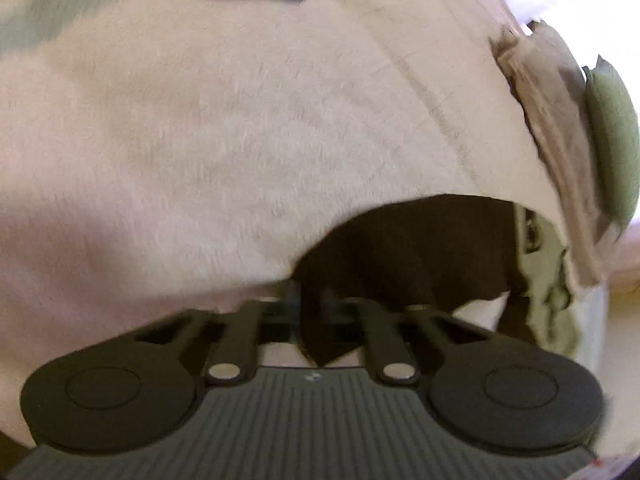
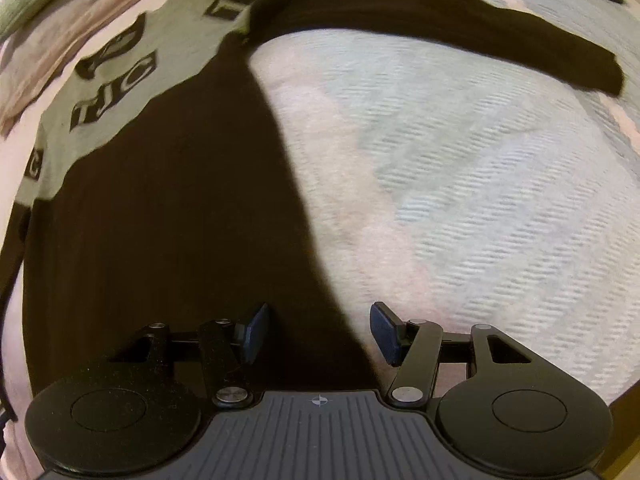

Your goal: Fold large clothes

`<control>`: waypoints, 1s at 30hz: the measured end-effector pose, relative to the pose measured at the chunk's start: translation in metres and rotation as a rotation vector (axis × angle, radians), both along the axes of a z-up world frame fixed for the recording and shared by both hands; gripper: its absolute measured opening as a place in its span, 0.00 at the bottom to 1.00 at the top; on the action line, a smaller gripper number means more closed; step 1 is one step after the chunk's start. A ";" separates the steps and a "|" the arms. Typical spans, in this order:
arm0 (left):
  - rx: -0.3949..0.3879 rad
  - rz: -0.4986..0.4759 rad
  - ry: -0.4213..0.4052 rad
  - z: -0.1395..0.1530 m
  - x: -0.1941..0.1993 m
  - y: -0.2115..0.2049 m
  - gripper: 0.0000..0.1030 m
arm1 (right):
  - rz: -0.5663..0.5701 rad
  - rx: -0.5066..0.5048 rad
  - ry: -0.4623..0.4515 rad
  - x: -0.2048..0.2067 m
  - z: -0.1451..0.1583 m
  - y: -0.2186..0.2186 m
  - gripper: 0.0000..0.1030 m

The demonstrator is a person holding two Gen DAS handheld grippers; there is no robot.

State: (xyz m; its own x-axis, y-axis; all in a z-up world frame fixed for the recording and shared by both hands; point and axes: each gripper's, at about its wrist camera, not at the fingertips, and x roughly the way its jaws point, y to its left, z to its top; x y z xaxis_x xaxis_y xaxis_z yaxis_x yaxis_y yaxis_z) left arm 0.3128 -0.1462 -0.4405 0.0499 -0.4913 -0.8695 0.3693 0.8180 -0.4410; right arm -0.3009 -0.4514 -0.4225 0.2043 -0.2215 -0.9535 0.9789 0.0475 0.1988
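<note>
You are working one dark sweater (image 2: 160, 220) on the bed (image 2: 460, 200), one sleeve (image 2: 400, 20) reaching toward 2 o'clock. Your left gripper (image 1: 310, 308) is clenching its dark cloth. Your right gripper (image 2: 318, 332) is hanging released.

A bed fills both views. Its cover (image 2: 480, 168) is pale, with broad pink and light blue-grey bands crossing in a woven, ribbed check, and it looks soft and slightly fuzzy up close. A strip of tan wood (image 2: 624, 428) shows at the lower right corner, beyond the bed's edge. The light is warm and dim, and the pictures are blurred.
</note>
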 end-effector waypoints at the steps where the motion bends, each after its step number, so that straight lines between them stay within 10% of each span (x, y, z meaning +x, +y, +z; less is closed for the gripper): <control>1: 0.041 -0.050 -0.093 0.008 -0.001 -0.003 0.02 | -0.014 -0.008 -0.008 -0.008 0.002 -0.001 0.52; 8: 0.518 -0.287 -0.499 0.019 -0.008 -0.023 0.00 | -0.211 -0.096 -0.086 -0.098 0.009 -0.020 0.52; 15: 0.327 -0.263 -0.476 0.071 -0.099 -0.072 0.17 | -0.334 -0.290 -0.123 -0.221 0.022 -0.062 0.52; 23: 0.127 -0.426 -0.356 0.059 -0.253 -0.173 0.30 | -0.731 -0.287 -0.615 -0.315 -0.051 -0.120 0.52; 24: 0.125 -0.436 -0.347 0.056 -0.268 -0.182 0.30 | -0.743 -0.295 -0.656 -0.316 -0.057 -0.127 0.45; 25: 0.128 -0.448 -0.340 0.054 -0.282 -0.189 0.30 | -0.729 -0.298 -0.669 -0.314 -0.057 -0.133 0.04; 30: 0.163 -0.530 -0.390 0.062 -0.328 -0.199 0.30 | -0.577 -0.502 -0.490 -0.322 0.009 -0.144 0.02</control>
